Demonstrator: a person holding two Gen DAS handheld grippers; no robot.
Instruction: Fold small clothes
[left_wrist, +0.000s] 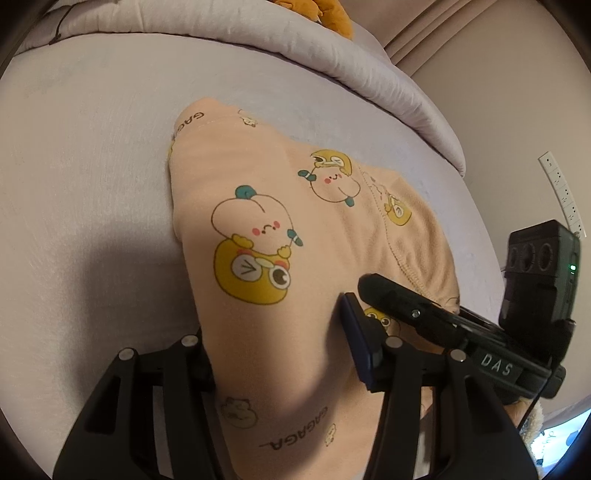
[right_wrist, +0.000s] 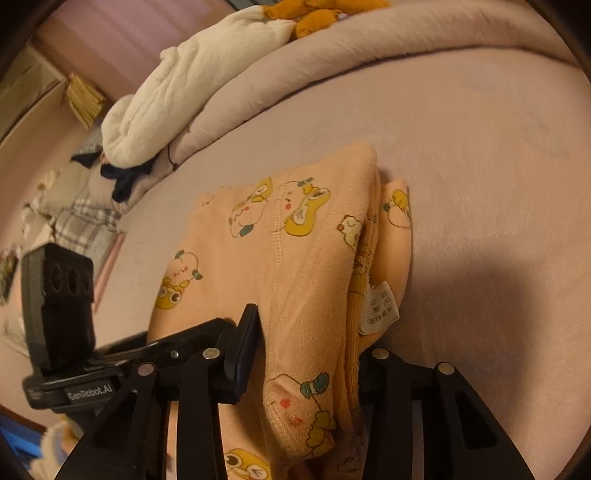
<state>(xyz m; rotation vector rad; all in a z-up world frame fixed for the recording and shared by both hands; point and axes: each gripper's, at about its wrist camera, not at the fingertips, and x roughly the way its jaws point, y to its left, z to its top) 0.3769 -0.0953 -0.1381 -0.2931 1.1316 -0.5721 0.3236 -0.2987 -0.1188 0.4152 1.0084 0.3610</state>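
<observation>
A small peach garment (left_wrist: 280, 229) printed with cartoon ducks lies folded on the pale bed sheet (left_wrist: 92, 166). My left gripper (left_wrist: 280, 354) is shut on its near edge, with cloth bunched between the jaws. In the right wrist view the same garment (right_wrist: 295, 251) shows folded layers and a white care label (right_wrist: 380, 308). My right gripper (right_wrist: 306, 354) is shut on the near end of the garment, with cloth filling the gap between the jaws. The right gripper's body (left_wrist: 461, 332) shows in the left wrist view, beside my left gripper.
A rolled quilt (left_wrist: 258, 40) runs along the far side of the bed, with an orange plush toy (right_wrist: 317, 14) on it. A white blanket (right_wrist: 177, 85) lies at the left. A wall power strip (left_wrist: 561, 192) is at the right. Clutter lies on the floor at left (right_wrist: 74, 221).
</observation>
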